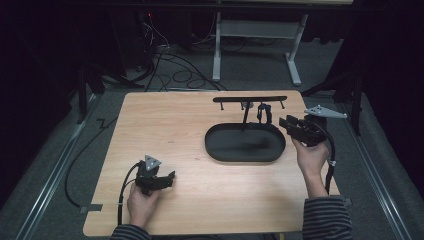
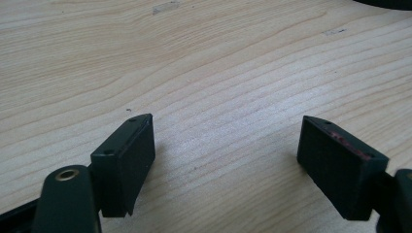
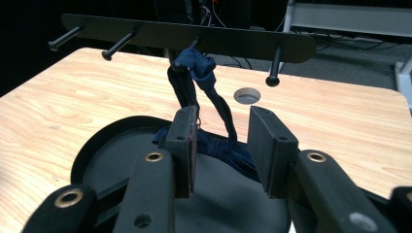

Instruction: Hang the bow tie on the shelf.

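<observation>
A black rack (image 1: 250,99) with several pegs stands at the table's far edge, behind a black oval tray (image 1: 215,150). A dark blue fabric strap (image 1: 263,114) hangs looped over one peg; in the right gripper view the strap (image 3: 194,68) runs down to blue cloth bunched at the tray's (image 3: 92,145) far rim. My right gripper (image 1: 285,122) is at the tray's right end, pointing at the strap. Its jaws stand open (image 3: 222,128) just short of the strap, holding nothing. My left gripper (image 1: 170,177) rests open near the front left, over bare wood (image 2: 226,141).
The rack's (image 3: 194,36) other pegs are bare. A round hole (image 3: 247,95) is cut in the tabletop just behind the tray. Beyond the table are a white desk frame (image 1: 217,45) and loose cables (image 1: 175,70) on the grey floor.
</observation>
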`<act>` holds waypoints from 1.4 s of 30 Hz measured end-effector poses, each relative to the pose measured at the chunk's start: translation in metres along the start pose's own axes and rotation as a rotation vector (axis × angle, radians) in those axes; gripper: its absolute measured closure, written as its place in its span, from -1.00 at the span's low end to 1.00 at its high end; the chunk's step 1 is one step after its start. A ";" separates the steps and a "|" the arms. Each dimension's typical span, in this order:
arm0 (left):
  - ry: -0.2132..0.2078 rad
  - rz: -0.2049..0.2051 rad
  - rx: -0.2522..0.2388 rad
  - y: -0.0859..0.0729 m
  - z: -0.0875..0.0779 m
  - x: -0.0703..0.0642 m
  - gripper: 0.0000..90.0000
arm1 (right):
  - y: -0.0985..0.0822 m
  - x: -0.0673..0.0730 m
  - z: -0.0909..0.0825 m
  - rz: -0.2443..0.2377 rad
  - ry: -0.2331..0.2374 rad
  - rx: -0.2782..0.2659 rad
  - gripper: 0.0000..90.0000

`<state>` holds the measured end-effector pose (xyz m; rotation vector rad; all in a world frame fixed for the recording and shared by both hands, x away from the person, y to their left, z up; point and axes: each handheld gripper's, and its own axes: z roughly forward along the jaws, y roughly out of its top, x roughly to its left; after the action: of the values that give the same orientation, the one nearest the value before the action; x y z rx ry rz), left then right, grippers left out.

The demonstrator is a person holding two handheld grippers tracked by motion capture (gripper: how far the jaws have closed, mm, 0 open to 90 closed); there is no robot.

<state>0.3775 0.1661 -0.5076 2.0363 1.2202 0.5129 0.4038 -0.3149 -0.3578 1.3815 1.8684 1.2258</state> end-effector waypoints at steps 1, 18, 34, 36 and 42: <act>0.000 0.000 0.000 0.000 0.000 0.000 -0.51 | -0.001 0.001 -0.003 -0.001 0.001 -0.003 0.44; 0.000 0.000 0.000 0.000 0.000 0.000 -0.51 | -0.018 0.003 -0.023 0.000 0.001 -0.039 0.41; 0.000 0.000 0.000 0.000 0.000 0.000 -0.52 | -0.034 0.008 -0.037 0.004 0.022 -0.050 0.41; 0.000 0.000 0.000 0.000 0.000 0.000 -0.52 | -0.035 0.008 -0.038 0.006 0.023 -0.051 0.40; 0.000 0.000 0.000 0.000 0.000 0.000 -0.52 | -0.040 0.013 -0.044 0.004 0.036 -0.053 0.40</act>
<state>0.3775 0.1660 -0.5076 2.0368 1.2203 0.5133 0.3443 -0.3218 -0.3712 1.3446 1.8449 1.3010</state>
